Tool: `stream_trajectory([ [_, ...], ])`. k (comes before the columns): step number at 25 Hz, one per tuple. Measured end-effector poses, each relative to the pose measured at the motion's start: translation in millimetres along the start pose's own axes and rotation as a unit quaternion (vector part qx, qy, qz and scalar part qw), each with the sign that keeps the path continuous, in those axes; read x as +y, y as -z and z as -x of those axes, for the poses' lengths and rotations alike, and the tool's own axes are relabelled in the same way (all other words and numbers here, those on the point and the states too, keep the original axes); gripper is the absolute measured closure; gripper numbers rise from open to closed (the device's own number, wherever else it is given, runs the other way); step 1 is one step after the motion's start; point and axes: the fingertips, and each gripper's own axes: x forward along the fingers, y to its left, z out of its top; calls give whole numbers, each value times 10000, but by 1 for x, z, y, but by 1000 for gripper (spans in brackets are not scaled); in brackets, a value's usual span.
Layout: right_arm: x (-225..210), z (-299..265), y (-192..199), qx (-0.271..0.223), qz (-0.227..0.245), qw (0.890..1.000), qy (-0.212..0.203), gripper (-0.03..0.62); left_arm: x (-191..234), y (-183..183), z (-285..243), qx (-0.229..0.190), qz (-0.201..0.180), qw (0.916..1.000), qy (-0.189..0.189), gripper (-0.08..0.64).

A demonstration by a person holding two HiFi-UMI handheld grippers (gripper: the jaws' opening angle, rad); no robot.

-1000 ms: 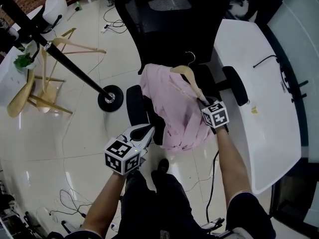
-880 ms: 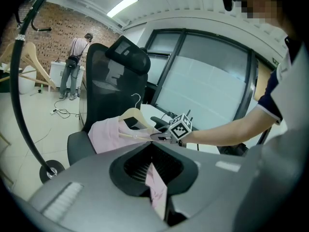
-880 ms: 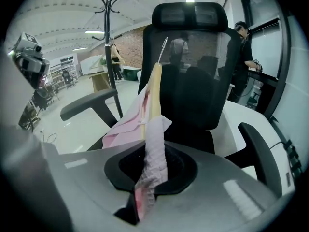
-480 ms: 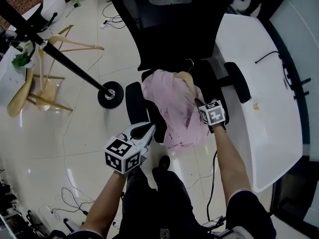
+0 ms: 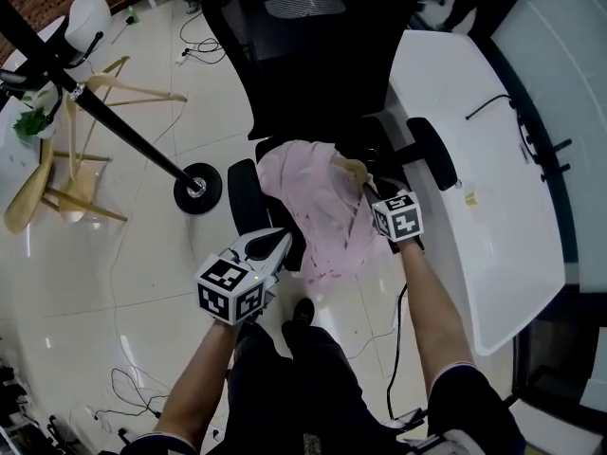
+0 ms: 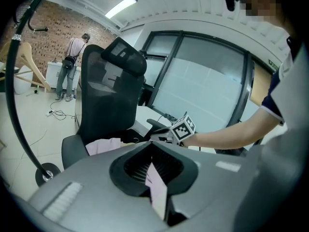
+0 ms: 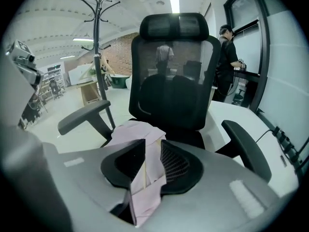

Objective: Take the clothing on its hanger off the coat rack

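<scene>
- Pink shirt [image 5: 318,211] on its wooden hanger [image 5: 351,167] lies crumpled on the seat of the black office chair [image 5: 313,55] at the centre of the head view. It is well apart from the coat rack [image 5: 114,121], which slants across the upper left.
- My right gripper [image 5: 368,190] is at the shirt's right edge. Its fingers are opening and no longer clamp, with pink cloth and the hanger's arm between them.
- My left gripper [image 5: 281,246], at the shirt's lower left, has its fingers clenched on a strip of the pink cloth.
</scene>
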Motion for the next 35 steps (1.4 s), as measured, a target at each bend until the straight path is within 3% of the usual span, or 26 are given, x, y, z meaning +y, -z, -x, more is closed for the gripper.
stream_trajectory([
  [9, 15, 74, -56, -941, -293, 9949, 189, 591, -28, -33, 4, -287, -350, 9986, 260, 548],
  [16, 35, 145, -123, -1826, -357, 9824, 158, 591, -47, -71, 14, -600, -716, 9947, 437, 548],
  [25, 55, 223, -174, -2733, -565, 9603, 54, 591, -72, -102, 26, -907, -1040, 9885, 618, 548],
  [35, 72, 263, -199, -3194, -392, 9468, -41, 591, -88, -133, 37, -1224, -1359, 9809, 659, 548],
])
